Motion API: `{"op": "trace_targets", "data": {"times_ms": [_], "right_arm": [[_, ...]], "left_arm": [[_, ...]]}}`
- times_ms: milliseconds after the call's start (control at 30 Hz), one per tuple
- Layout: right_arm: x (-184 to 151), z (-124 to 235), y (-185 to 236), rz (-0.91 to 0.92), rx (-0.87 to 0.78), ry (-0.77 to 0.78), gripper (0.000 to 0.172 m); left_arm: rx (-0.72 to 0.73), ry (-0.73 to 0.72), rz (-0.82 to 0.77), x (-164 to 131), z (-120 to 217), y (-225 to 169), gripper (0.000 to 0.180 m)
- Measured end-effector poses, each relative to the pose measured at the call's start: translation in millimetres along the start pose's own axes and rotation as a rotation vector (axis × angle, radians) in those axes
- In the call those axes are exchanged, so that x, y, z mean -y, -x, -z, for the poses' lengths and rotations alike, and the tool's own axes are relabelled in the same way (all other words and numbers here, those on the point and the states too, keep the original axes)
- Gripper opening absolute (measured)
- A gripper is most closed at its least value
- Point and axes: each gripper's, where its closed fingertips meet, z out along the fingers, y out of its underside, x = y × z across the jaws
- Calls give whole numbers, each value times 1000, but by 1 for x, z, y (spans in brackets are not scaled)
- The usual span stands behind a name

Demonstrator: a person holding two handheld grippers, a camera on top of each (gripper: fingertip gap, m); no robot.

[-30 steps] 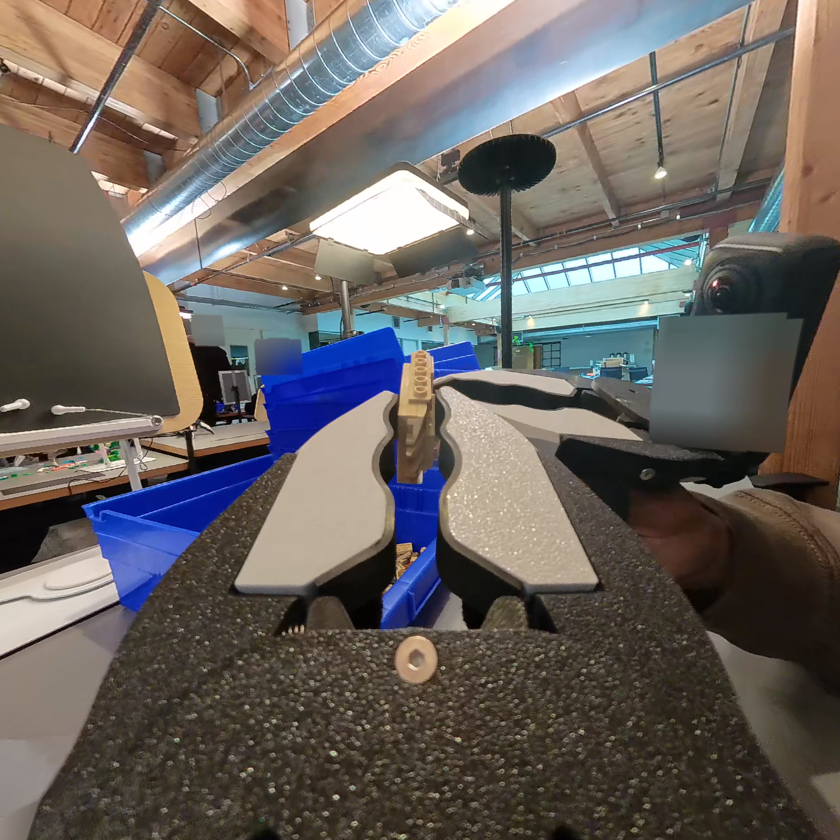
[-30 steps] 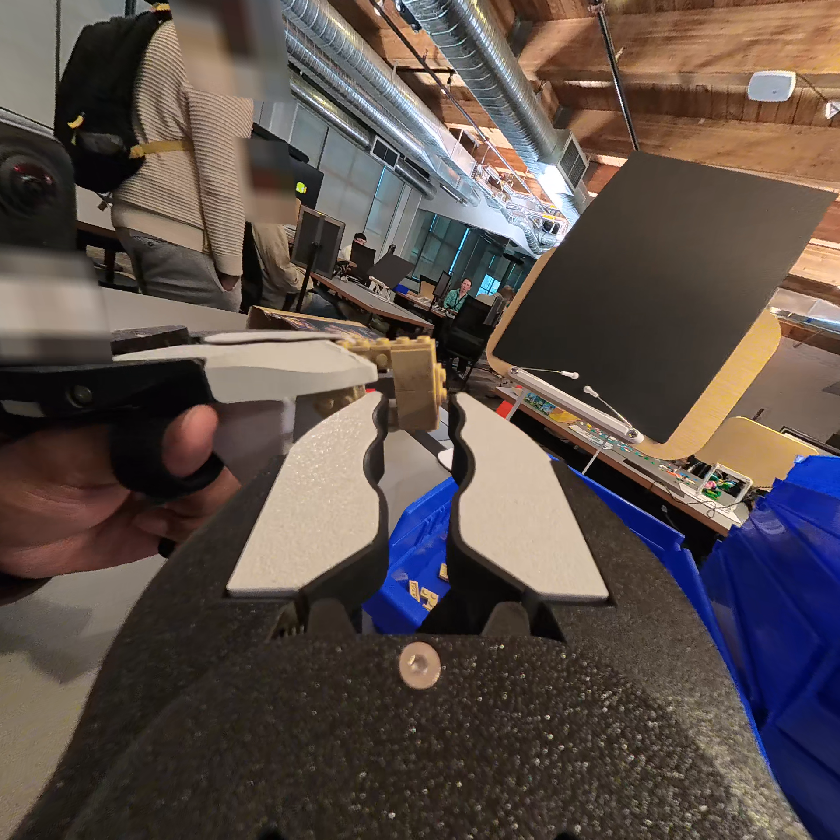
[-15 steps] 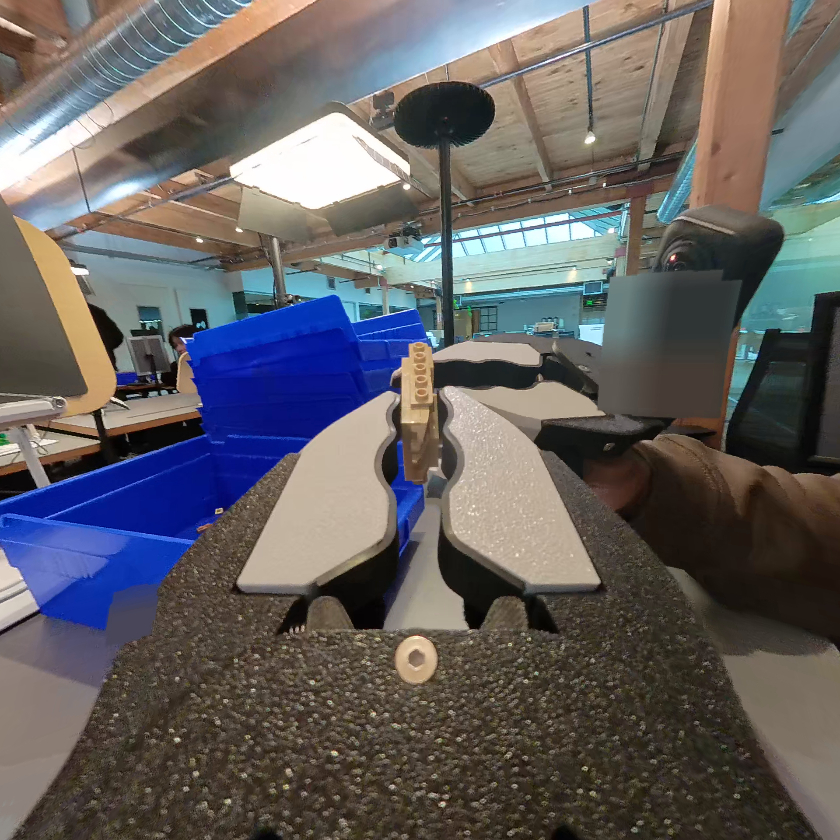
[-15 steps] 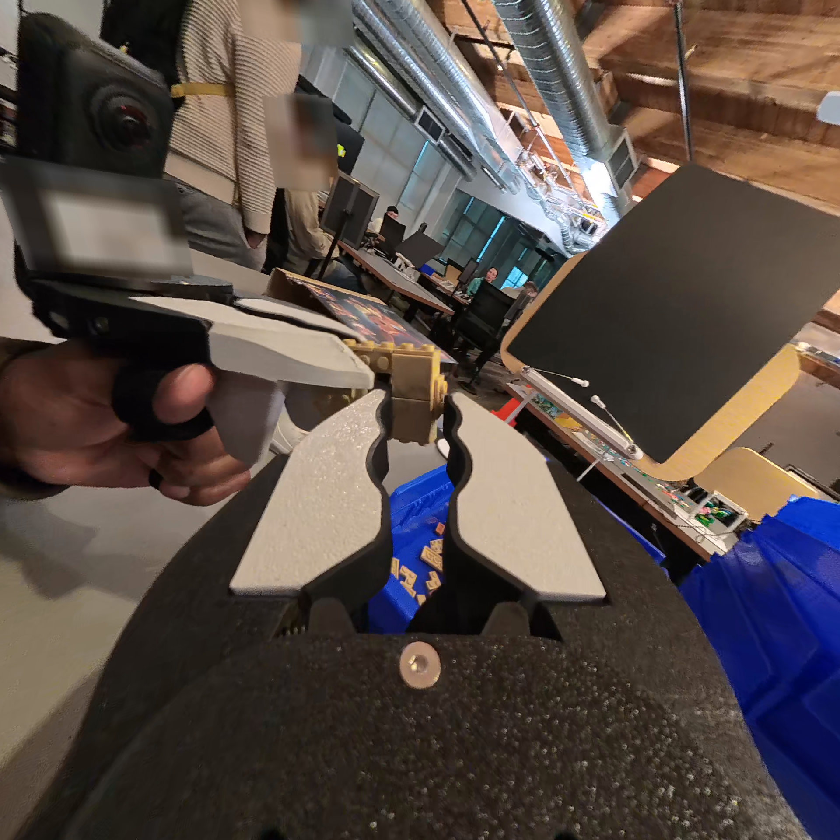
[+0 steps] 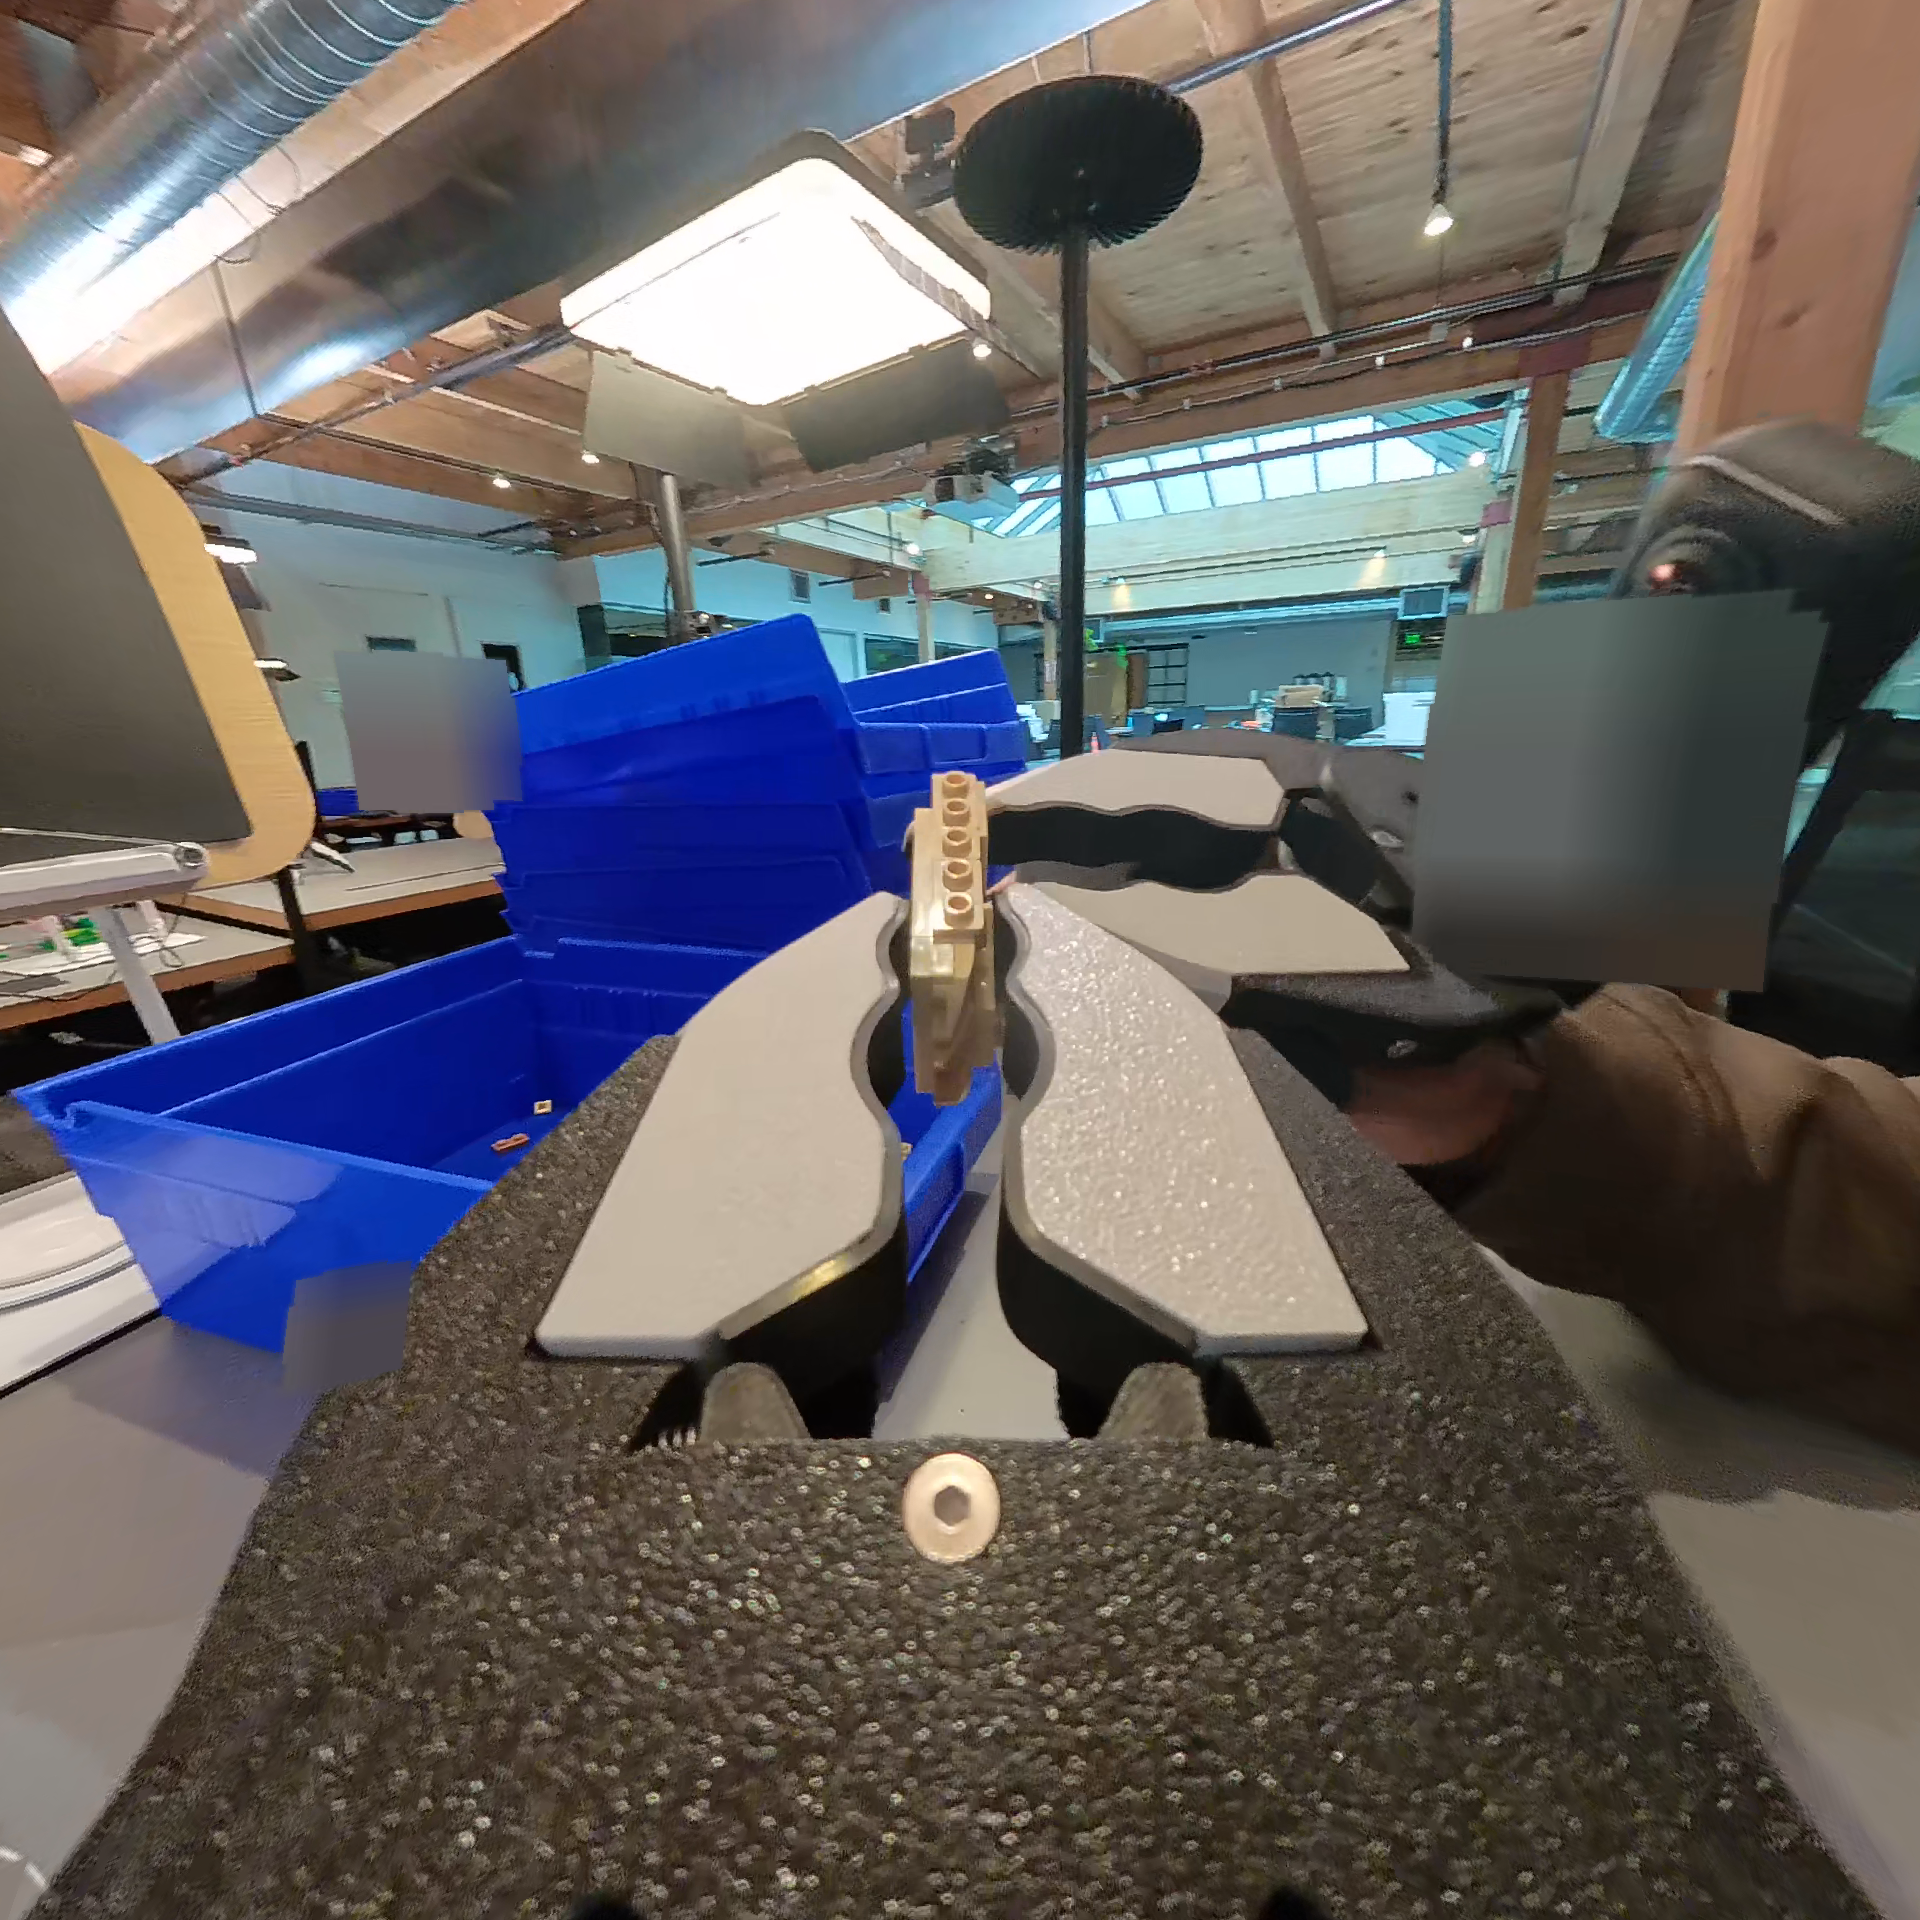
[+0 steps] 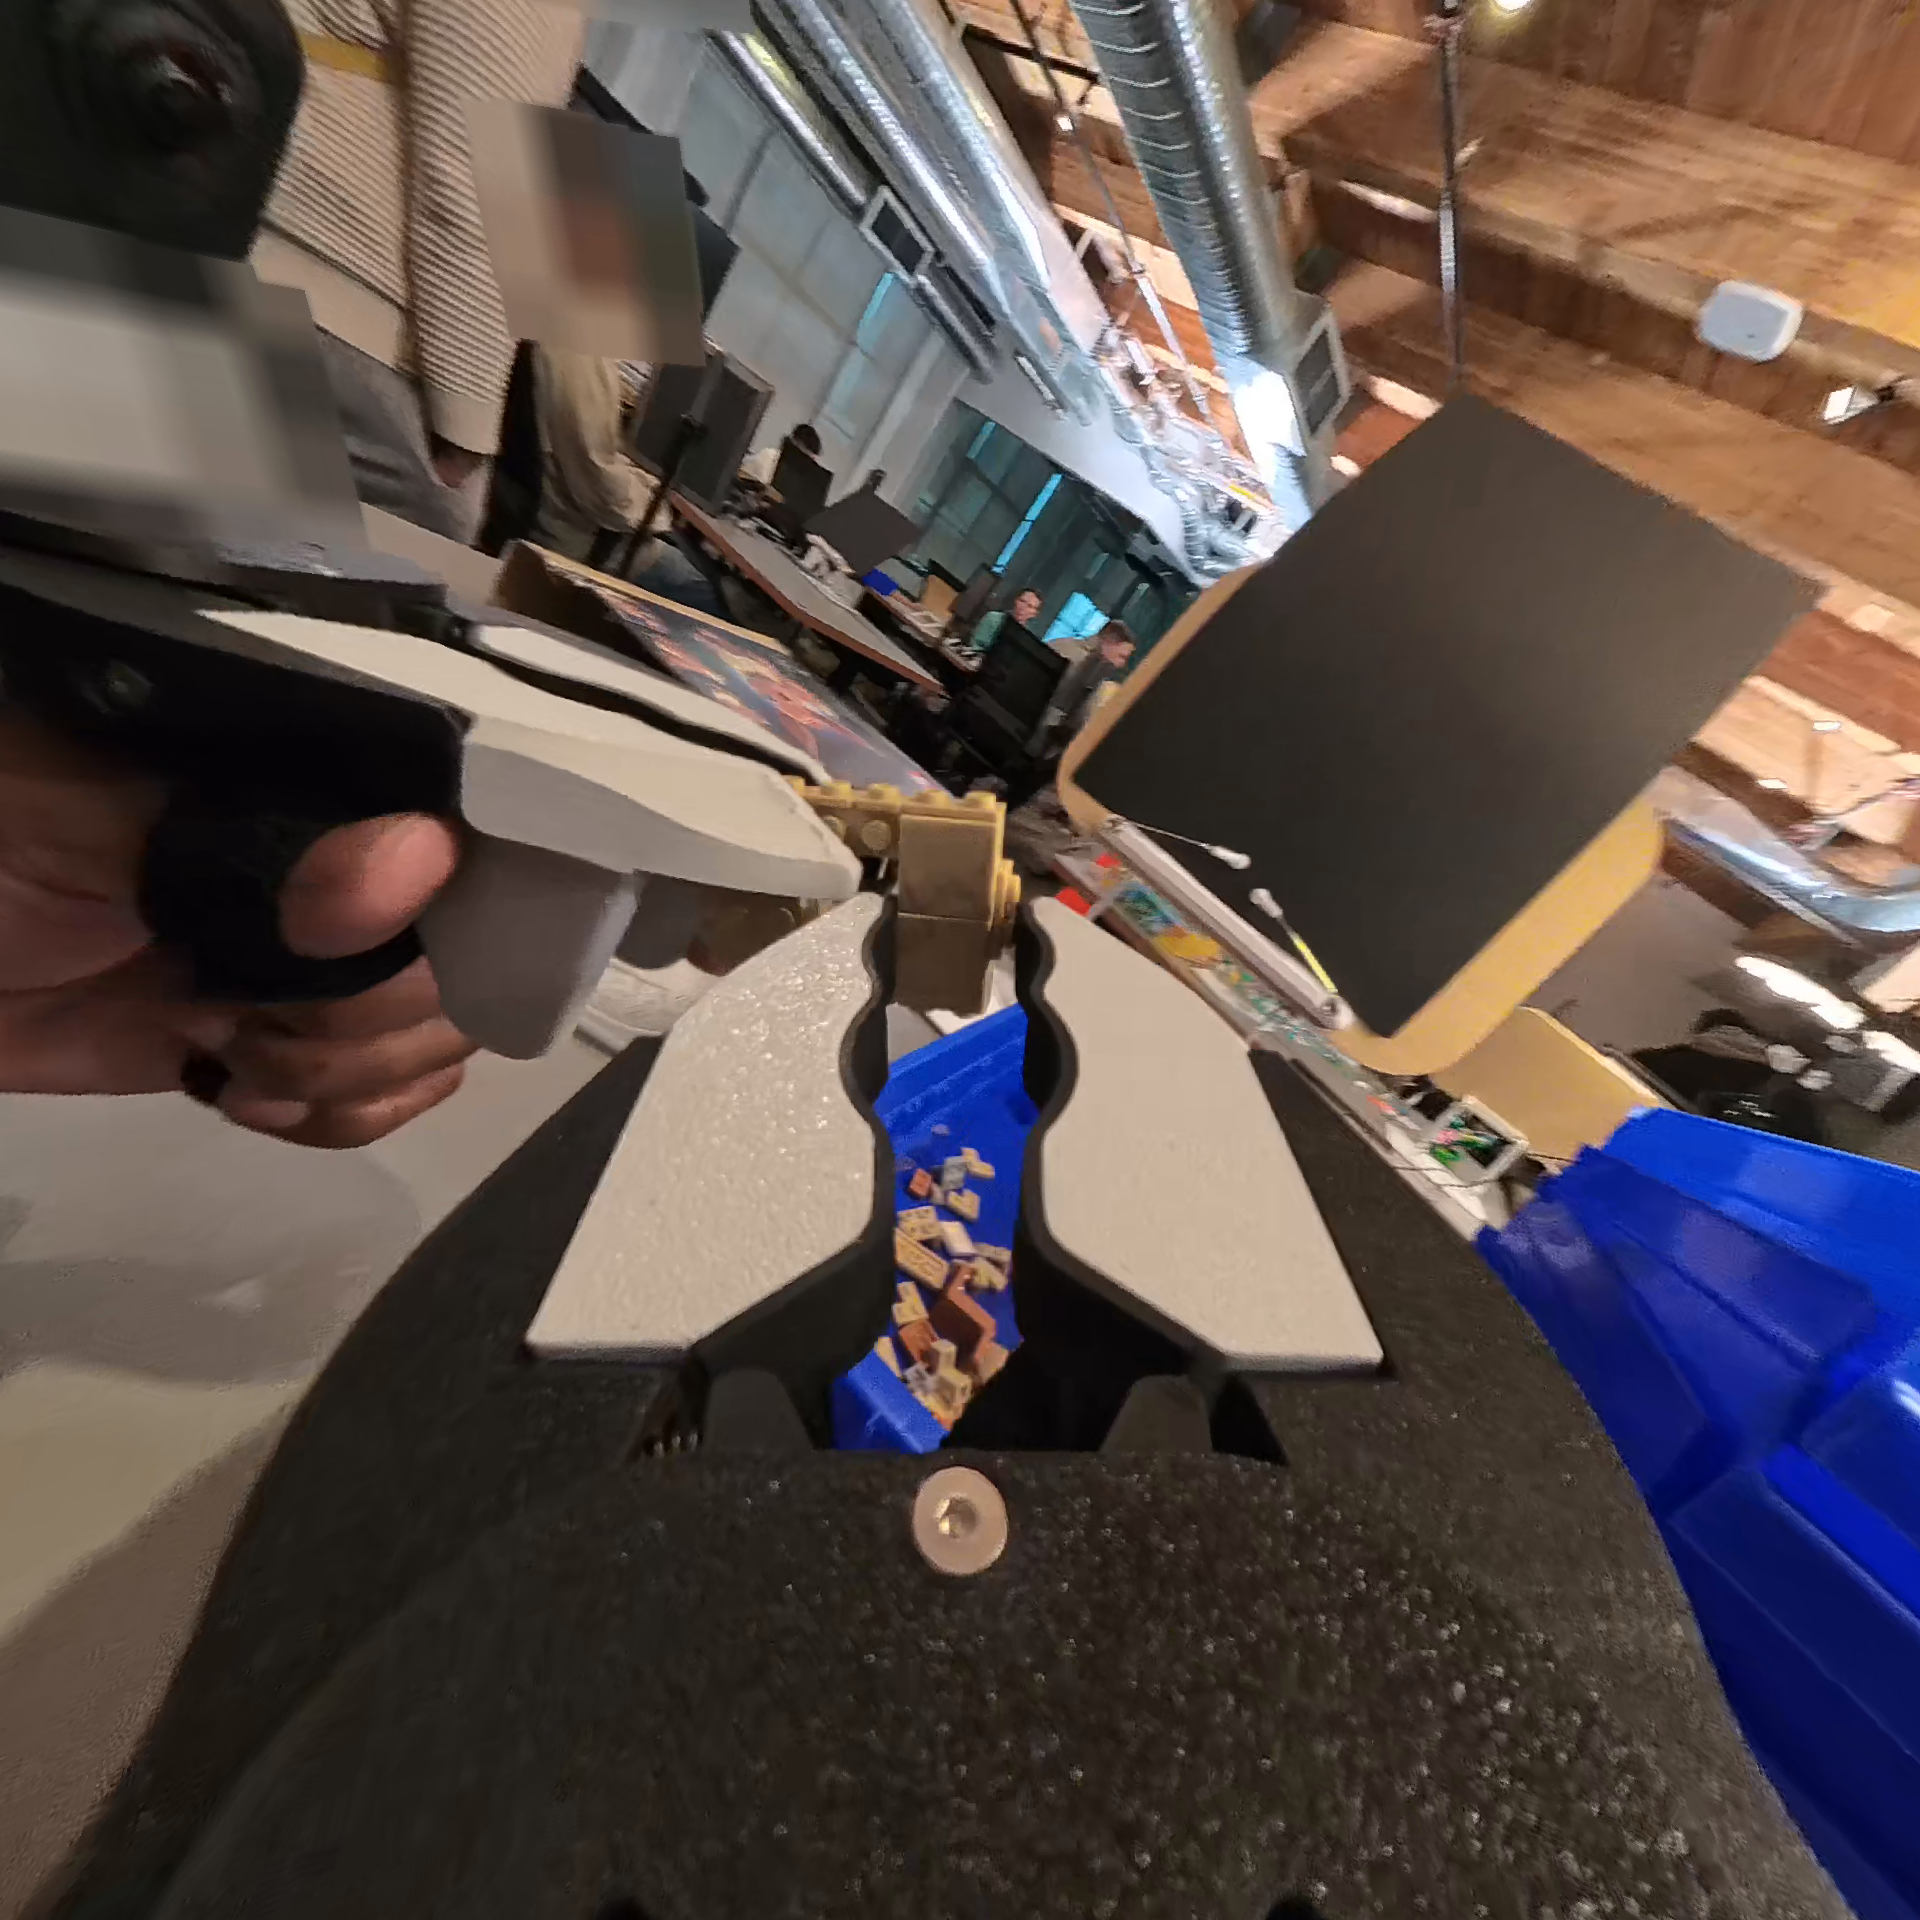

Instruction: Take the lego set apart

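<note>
Clamping a tan brick assembly (image 5: 951, 966) between its two grey fingers, the left gripper (image 5: 954, 920) holds the piece upright, so that a row of studs on a narrow tan plate faces the camera and rises above the fingertips. Both pads press the lower, stepped part of the assembly.

The right gripper (image 6: 954, 914) comes in from the right side of the left gripper and meets the same assembly. In its own view its fingers close on a tan block (image 6: 948, 904) at the end of the studded plate; the left pad lies against the block's flat side and the right pad bears on the studs that stick out of its other side. The left gripper's fingers (image 6: 665, 790) reach in from the left of that view and grip the plate just beside the block, with a hand (image 6: 208, 935) around the black handle behind them.

Below and ahead of both grippers stands an open blue bin (image 5: 312, 1122) on a grey table (image 5: 125, 1558). Seen between the right gripper's fingers, loose tan and brown bricks (image 6: 945, 1278) lie in a heap on the bin's floor. Beyond the left gripper, a stack of blue bins (image 5: 707, 810) leans behind the open one. To the right of the right gripper, a black board with a wooden edge (image 6: 1455, 727) stands tilted.
</note>
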Motion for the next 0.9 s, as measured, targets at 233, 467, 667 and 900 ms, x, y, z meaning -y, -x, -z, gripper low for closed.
{"op": "trace_targets", "data": {"times_ms": [233, 467, 667, 900], "right_arm": [[1, 0, 0, 19, -40, 6, 21], [2, 7, 3, 170, -6, 23, 21], [1, 15, 6, 223, 68, 25, 21], [-6, 25, 13, 169, 226, 15, 22]], "left_arm": [[-16, 5, 11, 1, 1, 1, 14], [-118, 90, -13, -6, 3, -7, 14], [-146, 159, -112, -12, 5, -13, 14], [-222, 221, -68, -22, 5, -21, 15]]}}
